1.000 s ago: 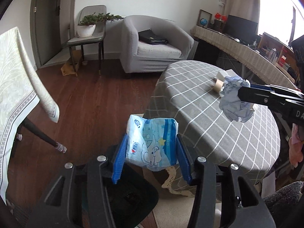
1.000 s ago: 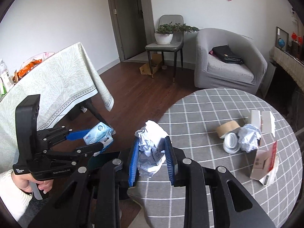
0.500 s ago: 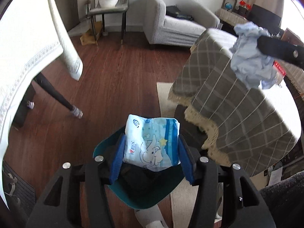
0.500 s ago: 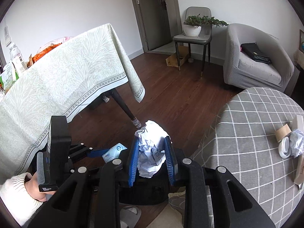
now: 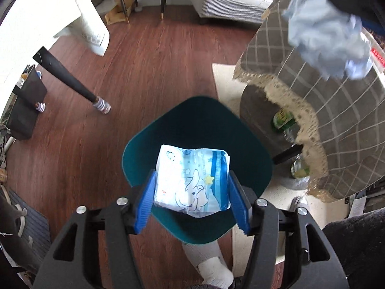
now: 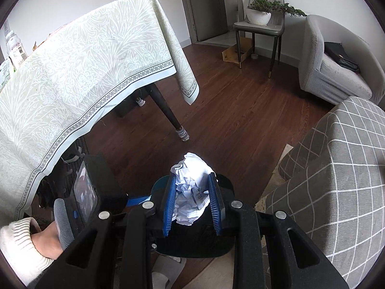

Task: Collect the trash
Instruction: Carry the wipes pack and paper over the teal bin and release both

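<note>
Left hand-held gripper [image 5: 191,200] points steeply down, low in the frame's centre, over the dark teal bin [image 5: 199,120] on the wooden floor [image 5: 144,60]. Its jaws are opening; the tissue pack [image 5: 192,180] sits between the blue pads, the right pad already apart from it. The pack is a flat, pale blue and white rectangle with a cartoon figure and a yellow star, its long axis running across the frame from pad to pad.

Right hand-held gripper [image 6: 191,207], low centre in its own view, pinches a crumpled white paper ball [image 6: 191,192] with faint print, which bulges above the pads towards the frame's middle, also over the bin [image 6: 158,187].
</note>
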Demonstrator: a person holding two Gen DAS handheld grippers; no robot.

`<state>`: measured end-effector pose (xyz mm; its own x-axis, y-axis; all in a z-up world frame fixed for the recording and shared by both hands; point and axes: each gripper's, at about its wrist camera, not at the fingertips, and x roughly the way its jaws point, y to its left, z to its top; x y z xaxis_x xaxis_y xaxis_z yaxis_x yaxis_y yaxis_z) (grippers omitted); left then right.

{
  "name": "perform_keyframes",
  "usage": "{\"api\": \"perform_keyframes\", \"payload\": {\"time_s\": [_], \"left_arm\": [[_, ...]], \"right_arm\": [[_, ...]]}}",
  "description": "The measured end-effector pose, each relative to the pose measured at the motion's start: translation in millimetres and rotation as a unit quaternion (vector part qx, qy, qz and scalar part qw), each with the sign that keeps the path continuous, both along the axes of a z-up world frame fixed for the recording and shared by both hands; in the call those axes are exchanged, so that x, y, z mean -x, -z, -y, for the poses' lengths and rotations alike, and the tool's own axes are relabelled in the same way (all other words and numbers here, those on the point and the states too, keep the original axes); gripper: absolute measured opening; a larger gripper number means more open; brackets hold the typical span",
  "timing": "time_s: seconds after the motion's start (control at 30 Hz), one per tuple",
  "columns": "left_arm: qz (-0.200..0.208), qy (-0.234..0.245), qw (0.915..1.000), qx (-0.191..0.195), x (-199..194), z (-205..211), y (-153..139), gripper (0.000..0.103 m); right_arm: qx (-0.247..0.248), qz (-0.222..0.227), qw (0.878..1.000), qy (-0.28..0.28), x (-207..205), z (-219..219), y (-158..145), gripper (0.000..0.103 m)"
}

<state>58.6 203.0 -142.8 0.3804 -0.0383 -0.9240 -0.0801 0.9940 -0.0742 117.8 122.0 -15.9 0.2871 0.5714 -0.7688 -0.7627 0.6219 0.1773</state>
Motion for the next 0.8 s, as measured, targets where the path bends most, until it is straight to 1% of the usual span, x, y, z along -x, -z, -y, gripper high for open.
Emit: {"api": "perform_keyframes", "payload": {"time_s": [0.07, 0.13, 0.23, 0.33, 0.37, 0.47, 0.6, 0.7, 0.73, 0.77, 0.8], "left_arm": [[-0.003, 0.001, 1.0000, 0.004, -1, -2, 5, 0.067], [-0.002, 0.005, 1.0000, 0.004, 1, -1, 6, 0.067], [0.005, 0.003, 1.0000, 0.004, 4, -2, 5, 0.072], [0.007, -0.006, 0.9998, 0.016, 3, -6, 4, 0.076], [0.009, -0.008, 0.9998, 0.017, 3, -6, 2, 0.080], [0.010, -0.003, 0.9996, 0.026, 4, -6, 0, 0.081], [0.021, 0.000, 0.9996, 0.017, 8, -8, -6, 0.081], [0.043, -0.008, 0.9989, 0.015, 14, -14, -16, 0.075], [0.047, -0.013, 0.9987, 0.016, 16, -17, -21, 0.072], [0.050, -0.016, 0.9985, 0.016, 18, -20, -25, 0.065], [0.058, -0.019, 0.9980, 0.015, 21, -22, -30, 0.063]], "right_arm": [[0.002, -0.003, 1.000, 0.001, -2, -1, 3, 0.027], [0.007, -0.005, 1.000, 0.005, -4, -3, 7, 0.027], [0.011, -0.010, 1.000, 0.010, -8, -5, 12, 0.027], [0.020, -0.016, 1.000, 0.011, -10, -9, 21, 0.027], [0.024, -0.018, 1.000, 0.011, -10, -11, 24, 0.027], [0.033, -0.027, 0.999, 0.013, -13, -15, 34, 0.027], [0.037, -0.032, 0.999, 0.014, -15, -20, 40, 0.027], [0.043, -0.040, 0.998, 0.016, -17, -25, 48, 0.027], [0.044, -0.045, 0.998, 0.016, -18, -26, 52, 0.027], [0.045, -0.050, 0.998, 0.016, -19, -29, 55, 0.027], [0.045, -0.055, 0.997, 0.015, -20, -30, 59, 0.027]]}}
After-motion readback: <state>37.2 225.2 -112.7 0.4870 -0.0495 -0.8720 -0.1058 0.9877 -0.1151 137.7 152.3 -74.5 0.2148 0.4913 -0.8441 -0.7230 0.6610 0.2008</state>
